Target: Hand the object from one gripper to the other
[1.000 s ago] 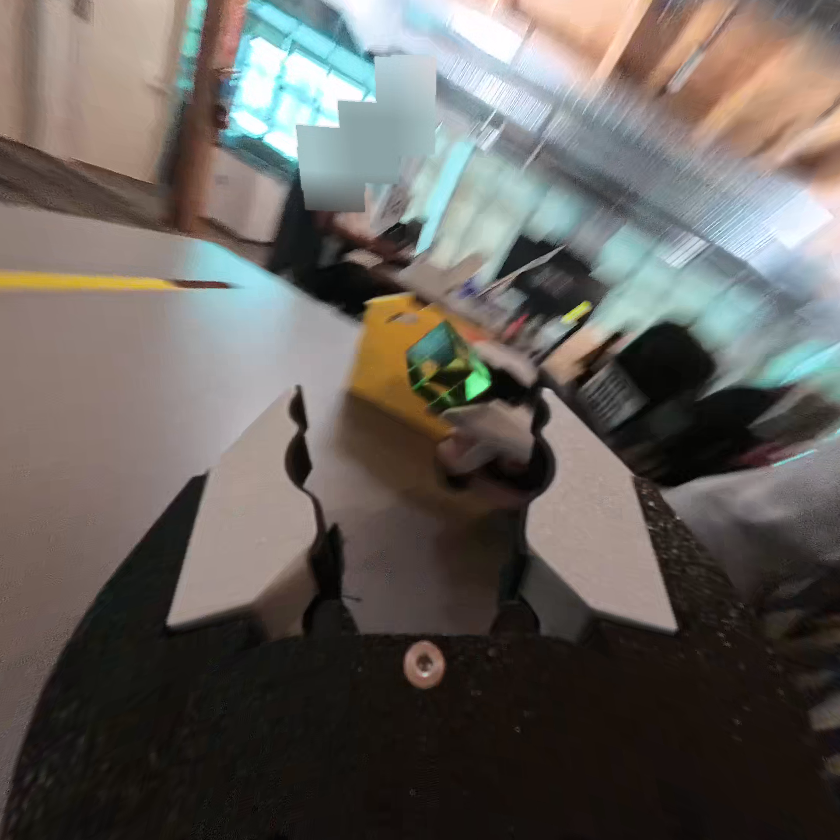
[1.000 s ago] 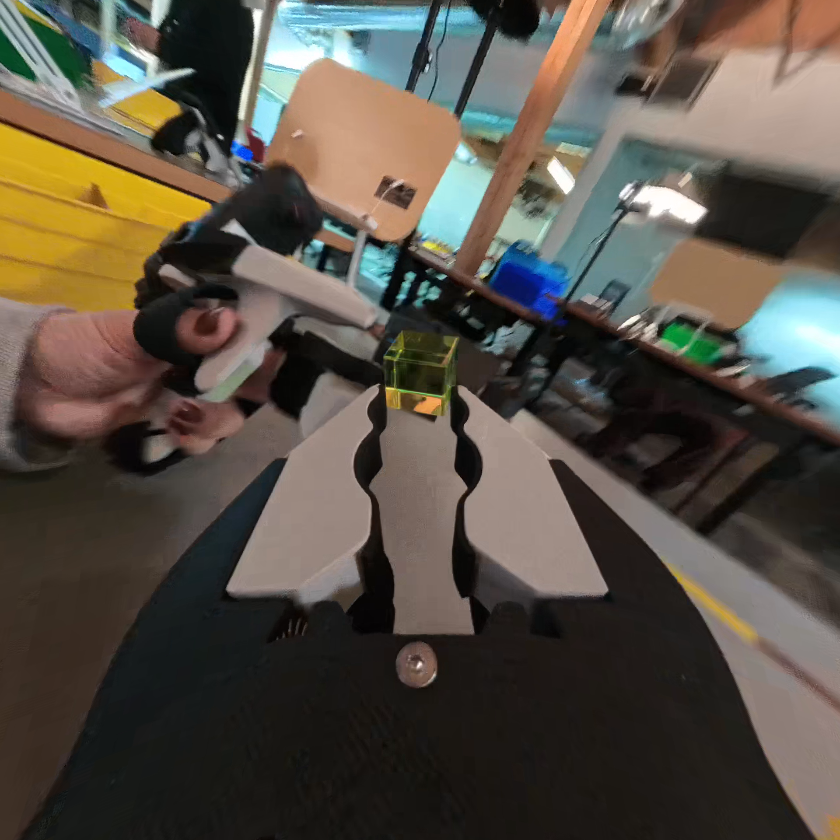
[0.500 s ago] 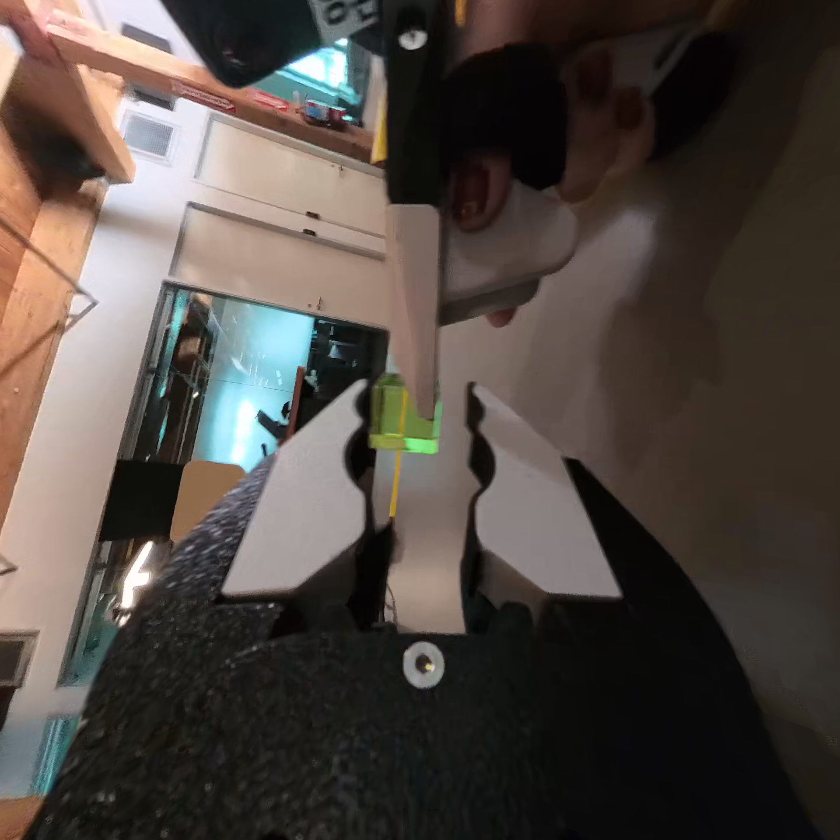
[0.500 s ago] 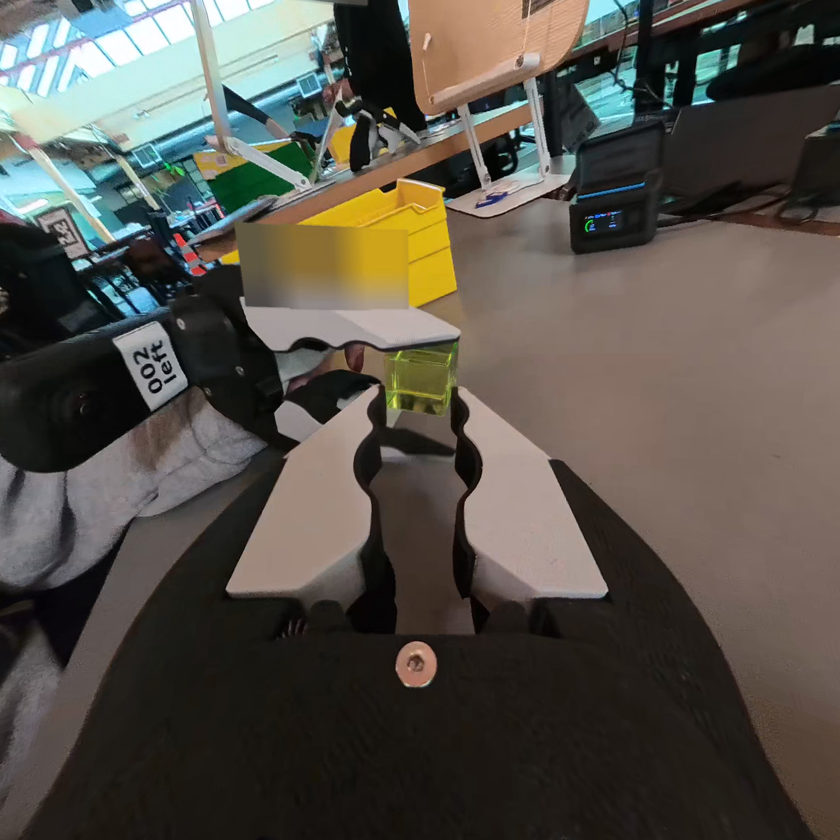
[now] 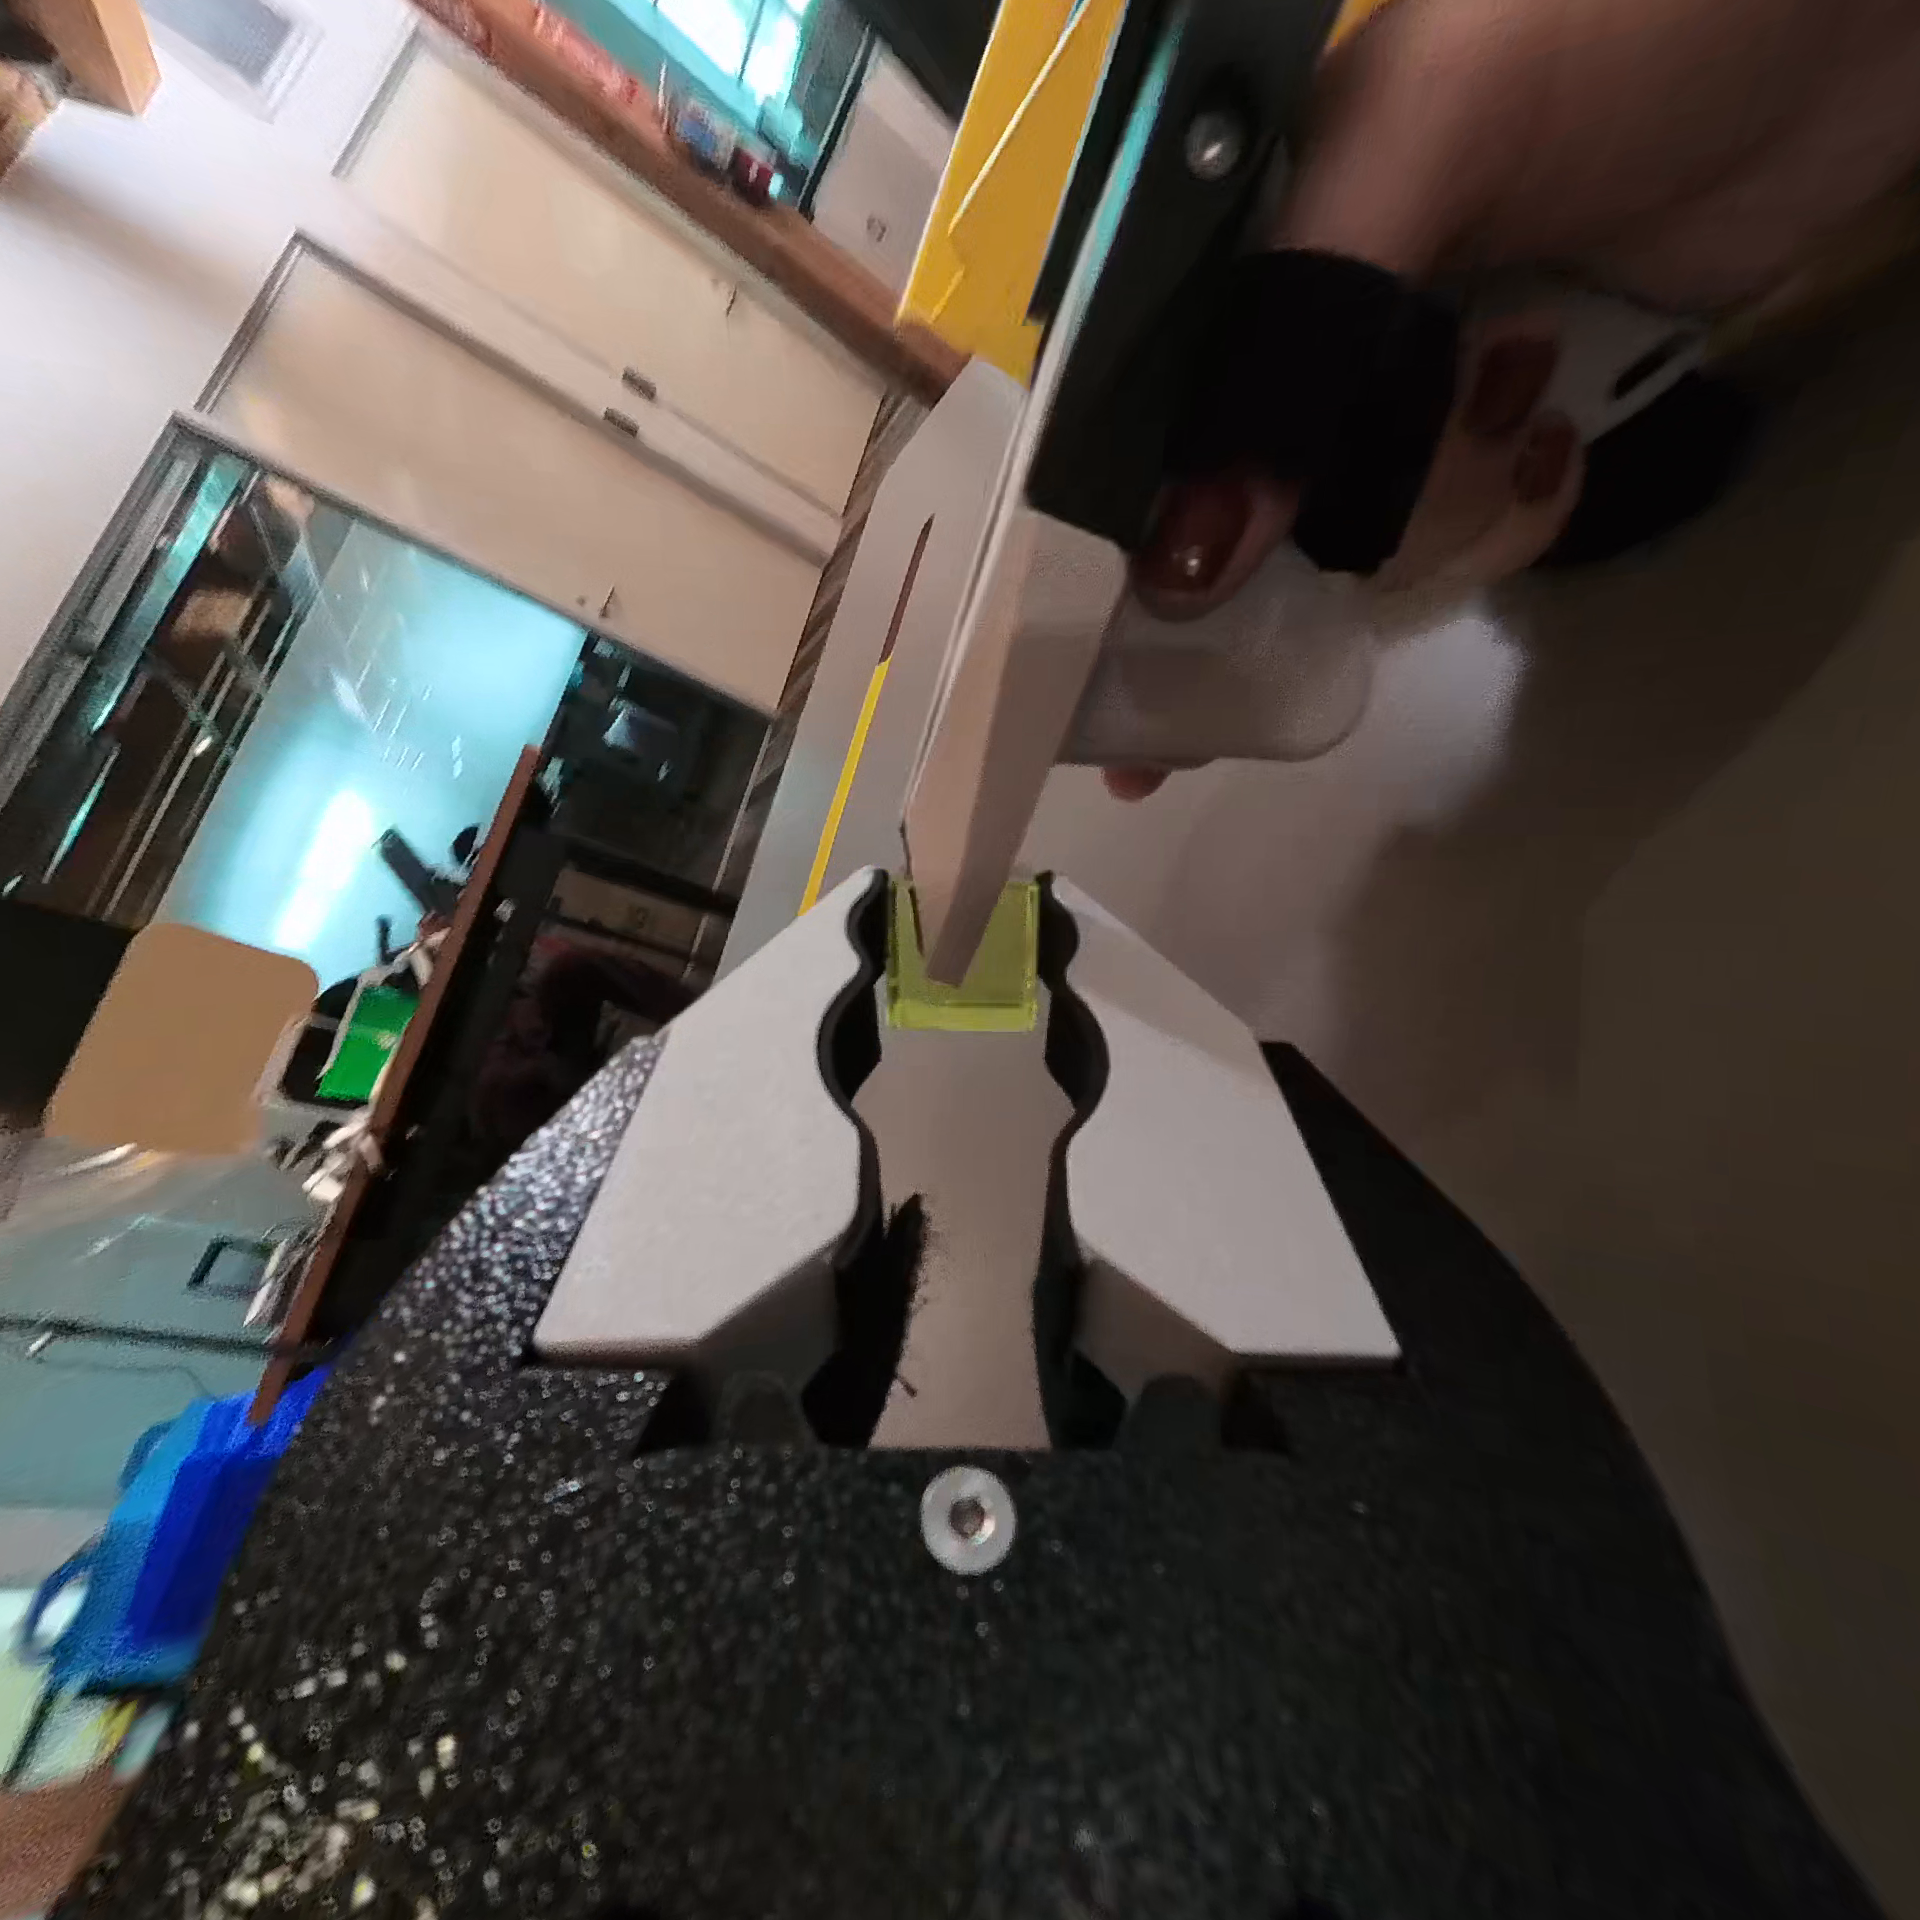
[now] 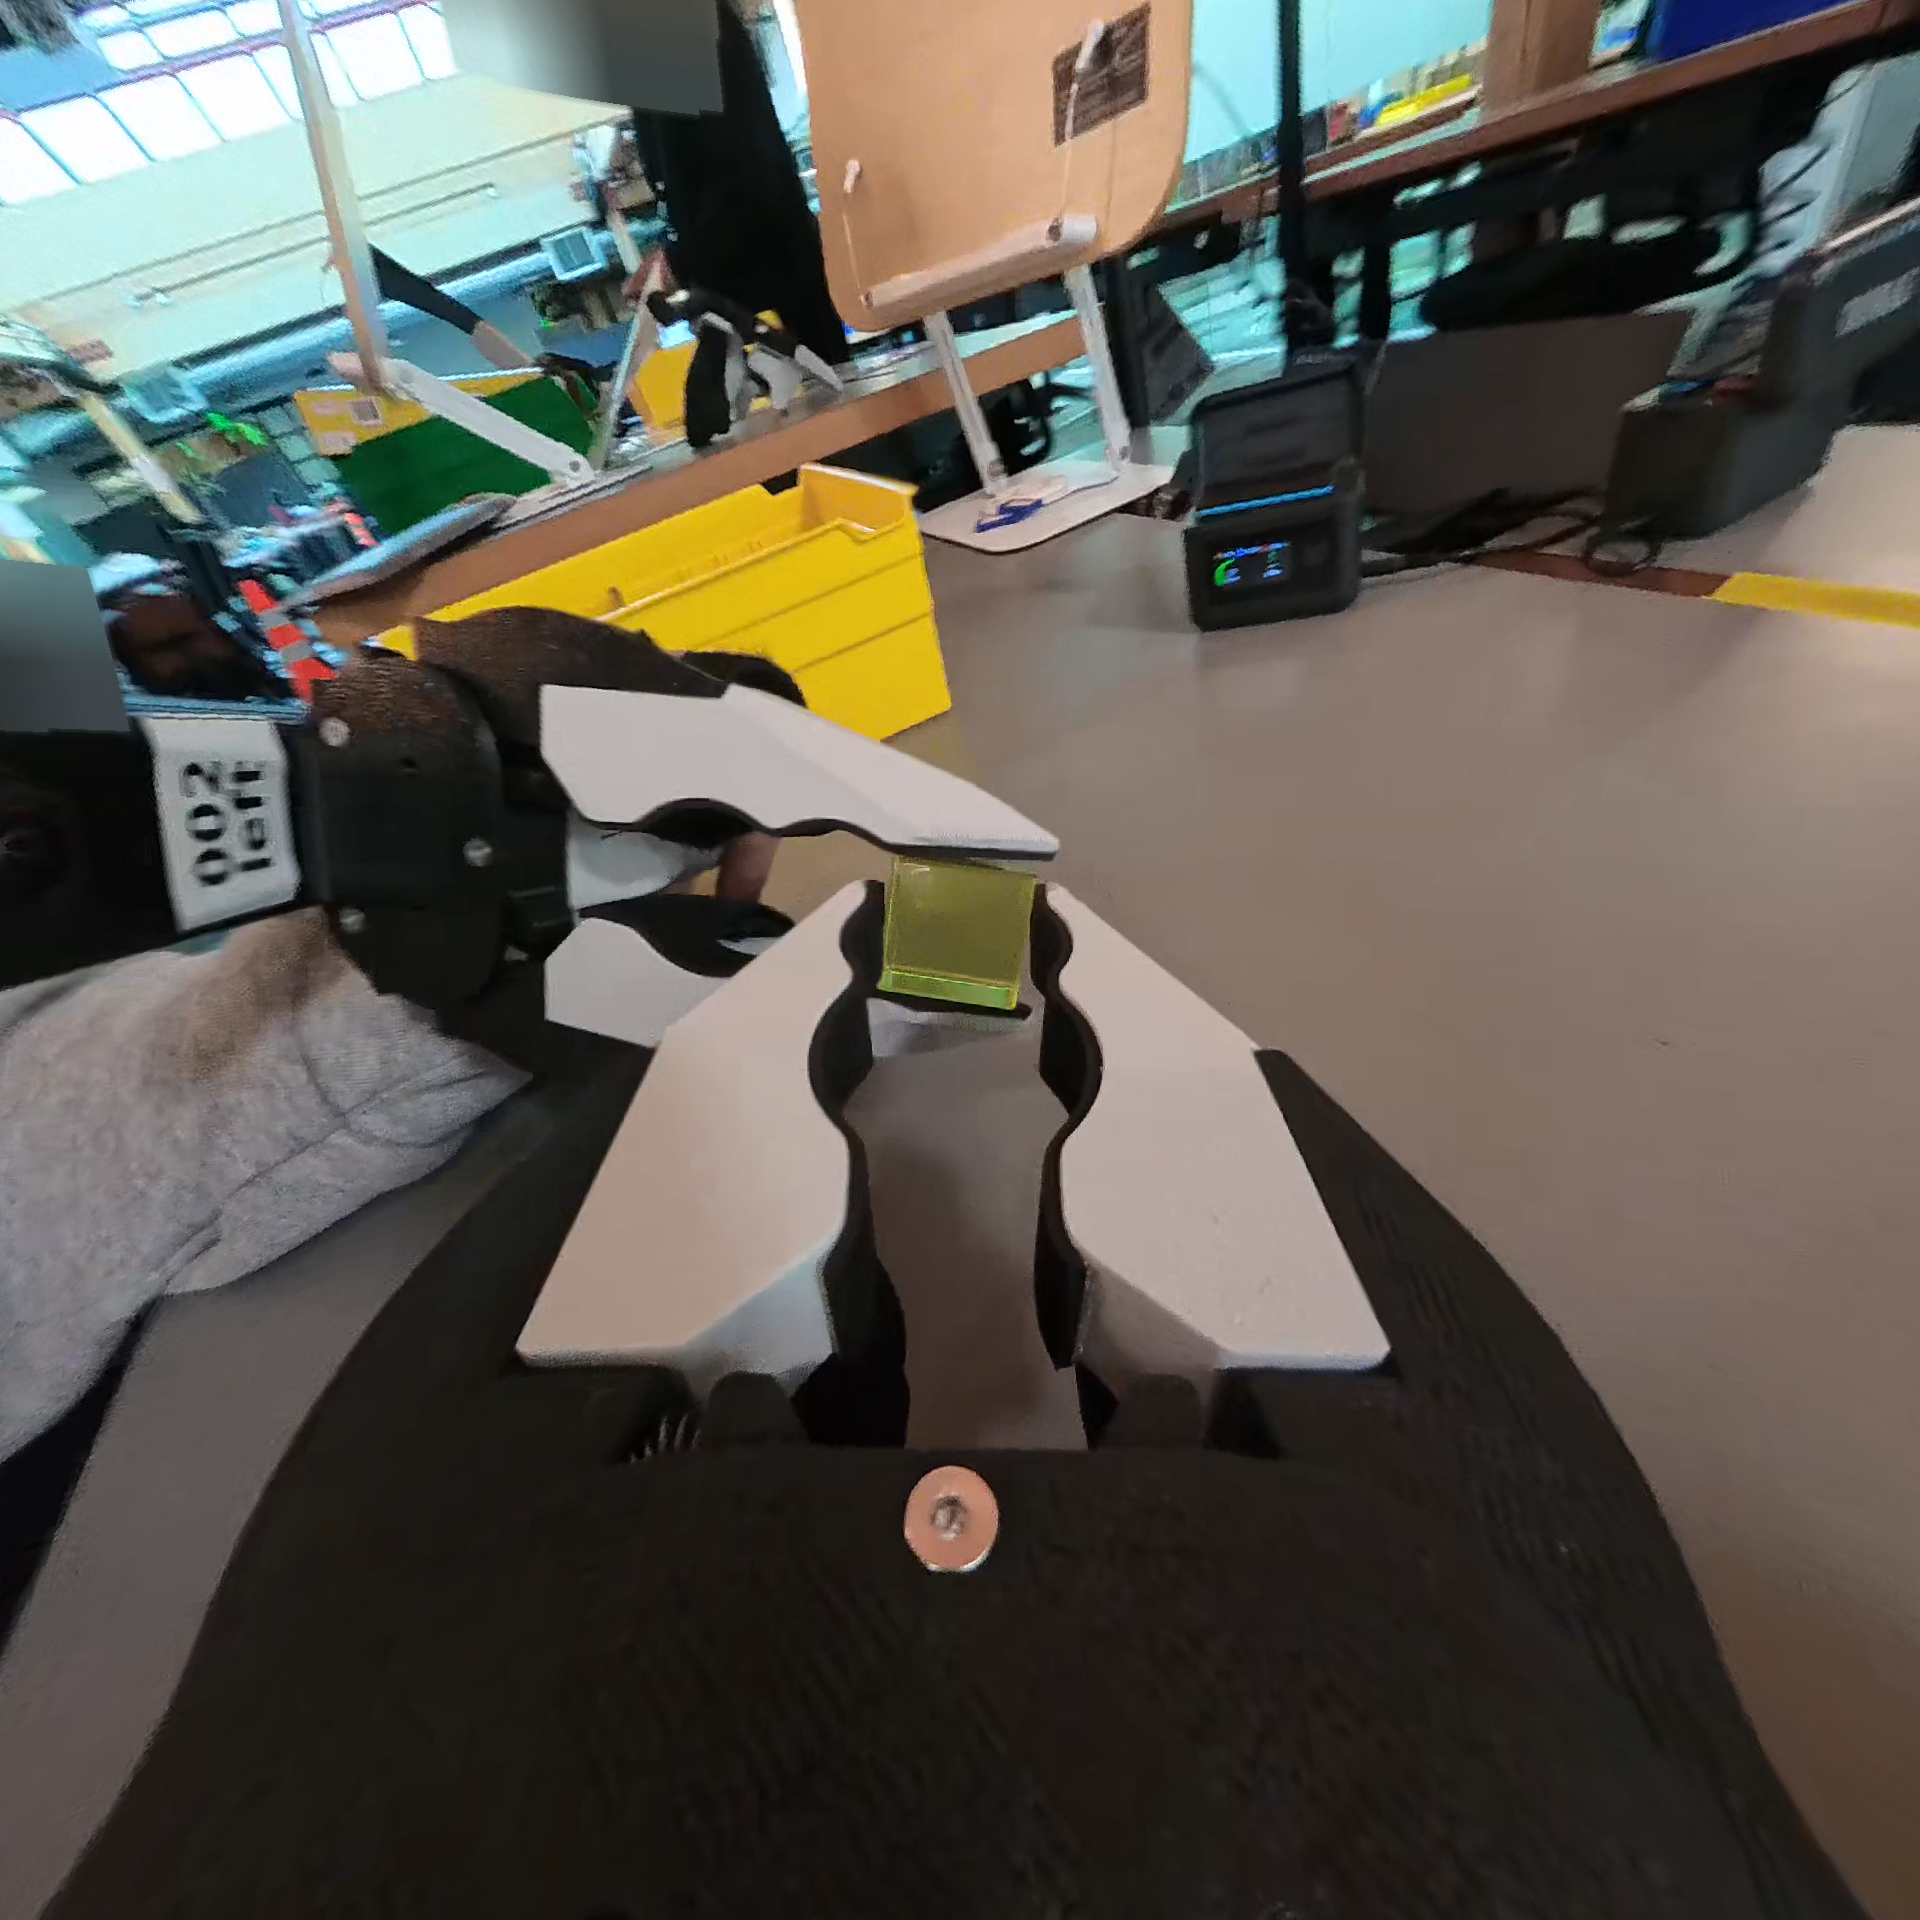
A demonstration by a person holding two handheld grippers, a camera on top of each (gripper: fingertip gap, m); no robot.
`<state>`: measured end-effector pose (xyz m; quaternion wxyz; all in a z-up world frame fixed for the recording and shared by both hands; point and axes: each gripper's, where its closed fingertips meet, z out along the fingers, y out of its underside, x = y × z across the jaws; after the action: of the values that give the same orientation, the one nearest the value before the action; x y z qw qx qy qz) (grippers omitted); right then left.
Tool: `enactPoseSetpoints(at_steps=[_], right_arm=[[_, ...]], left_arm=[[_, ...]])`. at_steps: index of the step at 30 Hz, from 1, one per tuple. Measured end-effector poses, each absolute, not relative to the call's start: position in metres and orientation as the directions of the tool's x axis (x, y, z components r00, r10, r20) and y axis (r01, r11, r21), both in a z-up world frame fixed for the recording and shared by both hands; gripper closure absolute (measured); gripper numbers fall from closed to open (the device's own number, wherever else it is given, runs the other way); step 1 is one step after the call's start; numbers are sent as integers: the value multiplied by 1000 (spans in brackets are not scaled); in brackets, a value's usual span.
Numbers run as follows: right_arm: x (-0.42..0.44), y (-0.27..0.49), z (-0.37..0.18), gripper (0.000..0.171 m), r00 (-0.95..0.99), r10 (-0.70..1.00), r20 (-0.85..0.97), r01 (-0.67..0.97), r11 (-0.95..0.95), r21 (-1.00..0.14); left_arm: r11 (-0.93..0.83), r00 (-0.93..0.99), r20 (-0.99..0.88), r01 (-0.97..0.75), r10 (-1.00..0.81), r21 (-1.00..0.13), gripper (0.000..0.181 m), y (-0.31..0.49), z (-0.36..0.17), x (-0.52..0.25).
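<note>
Green cube (image 6: 956,943) sits pinched between both grippers above the grey worktop (image 6: 1455,831): right gripper (image 6: 954,940) jaws narrow on its sides, left gripper (image 5: 961,961) jaws clamp top and bottom (yellow bin (image 6: 769,603) behind).

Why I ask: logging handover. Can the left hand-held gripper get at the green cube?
Likely yes: the green cube sits between the fingers of the left hand-held gripper, apparently touching both. The right hand-held gripper clamps its other faces, leaving those sides free.

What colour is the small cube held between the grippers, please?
Translucent yellow-green cube; clearest in the right wrist view.
</note>
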<state>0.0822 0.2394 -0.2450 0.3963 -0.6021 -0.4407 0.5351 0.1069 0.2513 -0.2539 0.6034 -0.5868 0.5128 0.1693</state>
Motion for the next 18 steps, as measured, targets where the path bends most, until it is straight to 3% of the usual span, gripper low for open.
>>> enactPoseSetpoints(at_steps=[1, 6, 12, 18], right_arm=[[84, 236, -243, 145, -2, 942, -337, 106, -335, -936], [94, 213, -214, 146, -307, 744, -594, 61, -608, -792], [102, 196, -199, 146, -498, 526, -689, 132, -739, -660], [105, 197, -195, 146, -526, 485, -699, 132, -765, -630]], left_arm=[[288, 427, -800, -773, -422, -565, 155, 247, -251, 111], [325, 502, -630, -567, -592, -757, 137, 229, -237, 124], [369, 539, -584, -460, -607, -808, 133, 221, -220, 131], [415, 528, -579, -406, -621, -814, 155, 211, -208, 131]])
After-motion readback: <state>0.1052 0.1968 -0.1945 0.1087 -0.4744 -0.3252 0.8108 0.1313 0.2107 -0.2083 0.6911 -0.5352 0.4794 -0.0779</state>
